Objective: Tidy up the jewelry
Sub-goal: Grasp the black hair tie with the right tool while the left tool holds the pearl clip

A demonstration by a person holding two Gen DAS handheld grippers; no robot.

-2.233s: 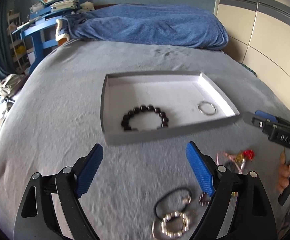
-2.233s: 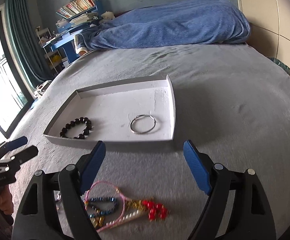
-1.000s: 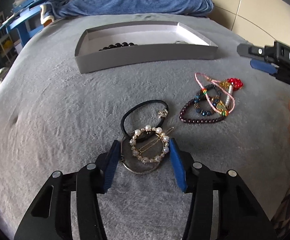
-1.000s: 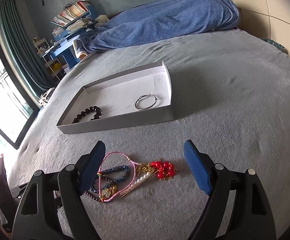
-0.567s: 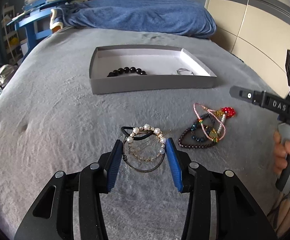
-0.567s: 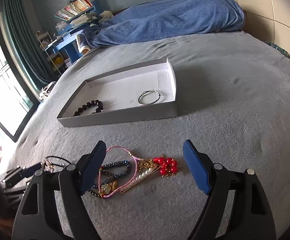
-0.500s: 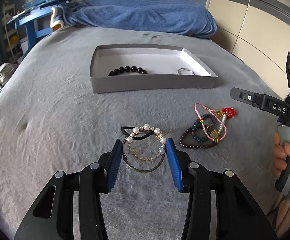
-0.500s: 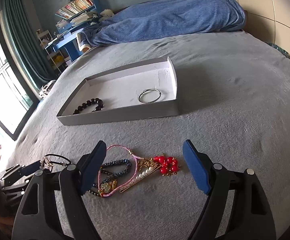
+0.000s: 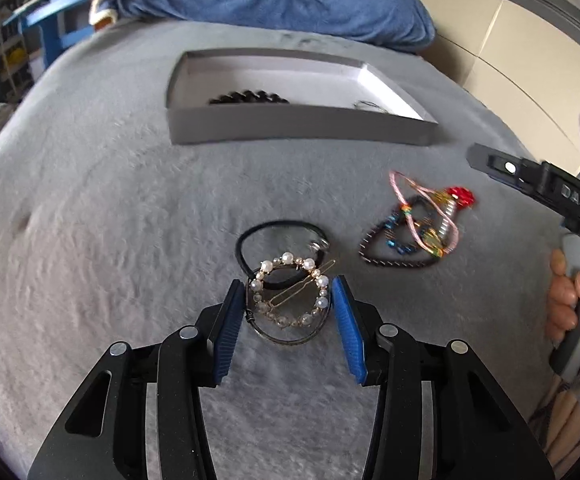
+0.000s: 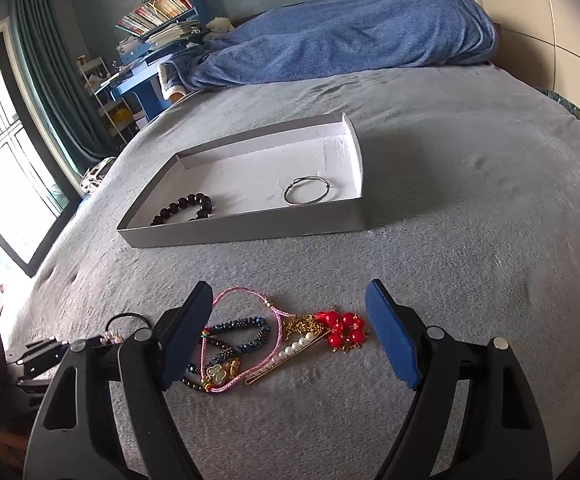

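My left gripper is shut on a pearl ring hair clip with a dark bangle under it, both gripped between the blue pads. A black hair tie lies just beyond. A tangle of bracelets with red beads lies to the right; in the right wrist view the tangle sits below my open right gripper. The grey tray holds a black bead bracelet and a silver ring bangle.
All lies on a grey bed cover. A blue blanket is heaped at the far end. A blue desk with books and a window stand at the left. The right gripper's handle shows at the left view's right edge.
My left gripper came down from over the tray, closed on the pearl clip and dark bangle, and now tilts with them. My right gripper lowered over the bracelet tangle and stays open.
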